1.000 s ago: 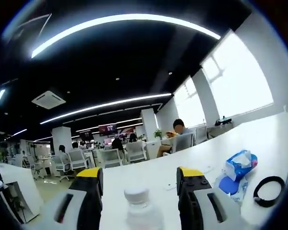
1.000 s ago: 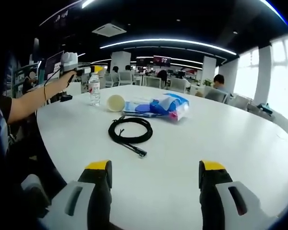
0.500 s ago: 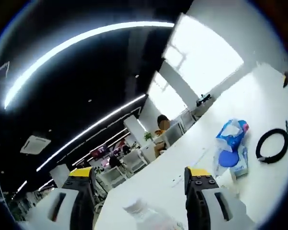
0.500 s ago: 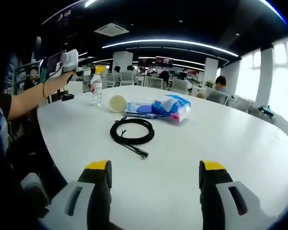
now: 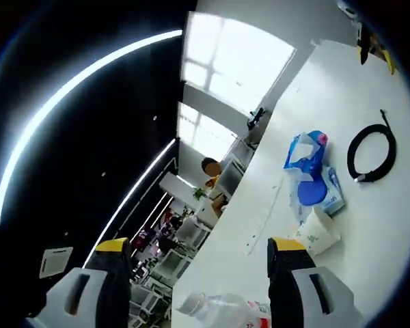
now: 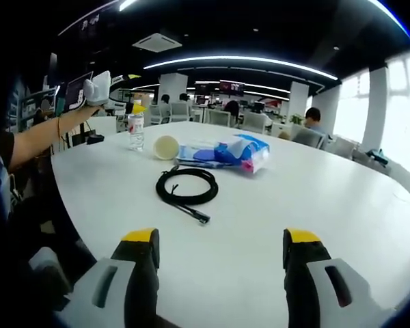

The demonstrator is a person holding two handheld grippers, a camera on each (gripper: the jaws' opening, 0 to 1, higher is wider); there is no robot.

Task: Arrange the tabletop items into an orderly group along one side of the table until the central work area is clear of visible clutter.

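On a white worktop, the left tool, jaws spread, hovers above a water bottle without gripping it; the right tool waits open and empty near a coiled cable. A paper cup lies beside a blue wipes pack. An off-centre closure could tip the bottle.
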